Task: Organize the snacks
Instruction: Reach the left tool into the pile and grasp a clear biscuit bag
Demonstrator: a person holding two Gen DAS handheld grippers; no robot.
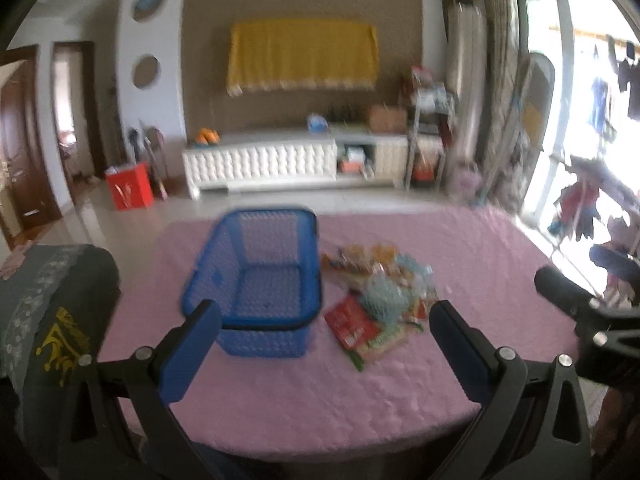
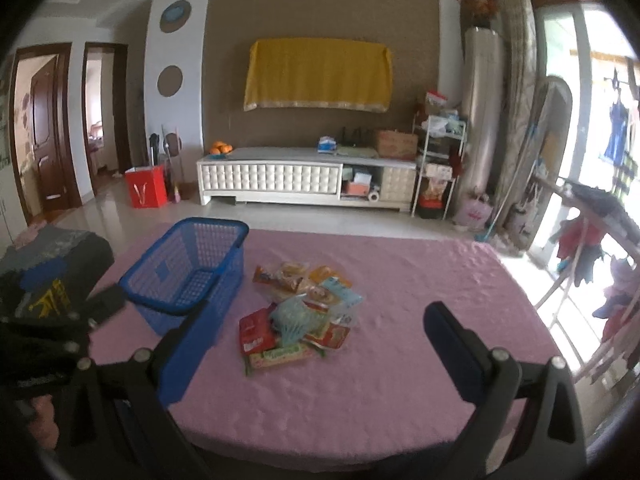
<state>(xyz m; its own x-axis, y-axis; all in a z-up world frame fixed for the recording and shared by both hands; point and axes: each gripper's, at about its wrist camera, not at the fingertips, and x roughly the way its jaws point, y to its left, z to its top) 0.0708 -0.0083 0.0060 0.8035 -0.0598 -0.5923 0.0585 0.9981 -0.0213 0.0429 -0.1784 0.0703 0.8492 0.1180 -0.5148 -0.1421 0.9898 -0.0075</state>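
Observation:
An empty blue mesh basket [image 1: 256, 280] [image 2: 188, 272] stands on the pink tablecloth [image 1: 320, 396] [image 2: 360, 392]. Right of it lies a pile of snack packets [image 1: 378, 300] [image 2: 300, 312]: a red packet [image 1: 350, 326] [image 2: 254, 330], a pale blue net bag [image 2: 296, 318], a green-and-white packet [image 2: 282, 356], and orange ones behind. My left gripper [image 1: 324, 324] is open above the table's near side, with its fingers to either side of the basket's front and the pile. My right gripper [image 2: 318, 326] is open too, hovering before the pile. Neither holds anything.
A grey chair back with a yellow emblem [image 1: 52, 320] [image 2: 48, 280] stands left of the table. Across the floor are a white TV cabinet [image 2: 304, 180], a red bag [image 2: 146, 188] and a metal shelf rack [image 2: 438, 160]. A clothes rack [image 2: 592, 248] stands on the right by the balcony door.

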